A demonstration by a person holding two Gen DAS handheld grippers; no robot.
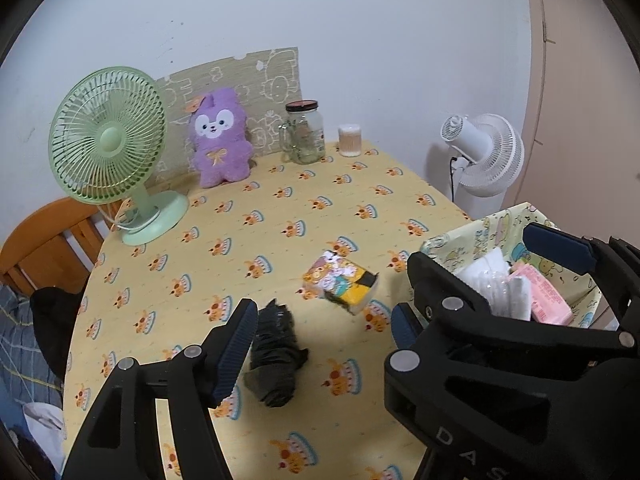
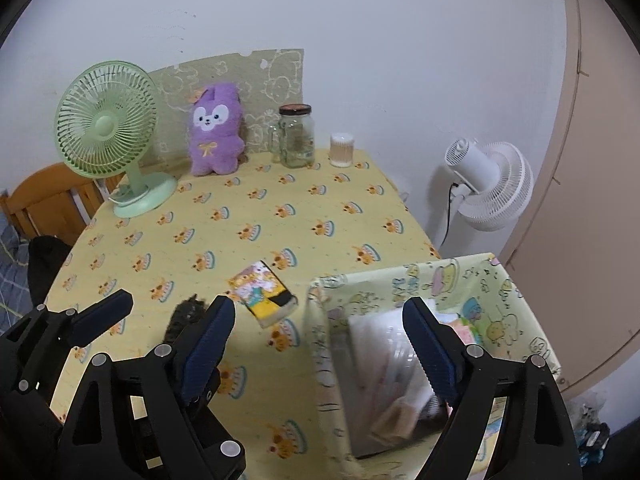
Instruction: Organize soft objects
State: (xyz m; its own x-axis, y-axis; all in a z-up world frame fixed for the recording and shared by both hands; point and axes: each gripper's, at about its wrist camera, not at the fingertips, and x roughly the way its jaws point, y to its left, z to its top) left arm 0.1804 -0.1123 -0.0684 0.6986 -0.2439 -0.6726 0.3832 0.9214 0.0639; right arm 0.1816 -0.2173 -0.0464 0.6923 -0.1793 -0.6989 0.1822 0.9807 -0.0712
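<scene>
Both tongs are seen spread wide with nothing pinched between them. Left tongs (image 1: pixel 324 320) are held at the lower middle of the left wrist view, above a crumpled black bag (image 1: pixel 276 356) lying on the worktop (image 1: pixel 248 248). Just beyond the bag, a colourful packet (image 1: pixel 344 282) with cartoon print is found at the frame's centre. Right tongs (image 2: pixel 316 344) are framed at the bottom of the right wrist view, over the near wall of a fabric basket (image 2: pixel 452 276) at the lower right. Inside the basket, a pink pack (image 1: pixel 546 294) and white soft packs (image 1: pixel 492 276) are held. At the far edge of the worktop, a green fan (image 1: pixel 108 144), a purple plush toy (image 1: pixel 218 140), a glass jar (image 1: pixel 304 132) and a small tub (image 1: pixel 350 140) are lined up. A white fan (image 1: pixel 486 152) is seen beyond the worktop at the right.
</scene>
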